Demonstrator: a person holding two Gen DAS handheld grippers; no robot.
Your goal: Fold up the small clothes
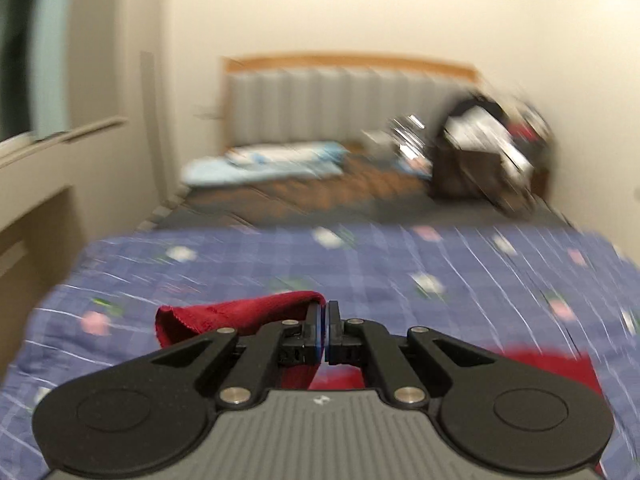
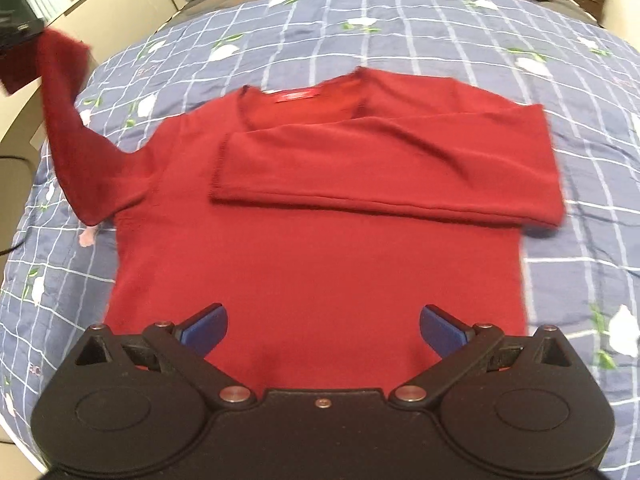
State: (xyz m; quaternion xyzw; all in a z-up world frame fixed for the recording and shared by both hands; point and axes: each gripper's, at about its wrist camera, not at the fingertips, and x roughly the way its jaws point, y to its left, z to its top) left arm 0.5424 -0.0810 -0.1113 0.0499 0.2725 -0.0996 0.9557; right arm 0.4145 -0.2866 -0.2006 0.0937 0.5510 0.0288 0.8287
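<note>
A dark red knit sweater [image 2: 320, 248] lies flat on the bed, neck away from me. Its right sleeve [image 2: 392, 172] is folded across the chest. Its left sleeve [image 2: 76, 132] is lifted up off the bed at the left. My left gripper [image 1: 325, 320] is shut on the cuff of that sleeve [image 1: 240, 314], held above the quilt; it shows at the far left edge of the right wrist view [image 2: 16, 36]. My right gripper [image 2: 323, 326] is open and empty, hovering over the sweater's bottom hem.
The bed carries a blue checked quilt with flowers [image 2: 480, 32]. A light blue pillow [image 1: 264, 162] and a dark bag [image 1: 484, 156] lie near the padded headboard [image 1: 336, 104]. A cabinet [image 2: 100, 4] stands left of the bed.
</note>
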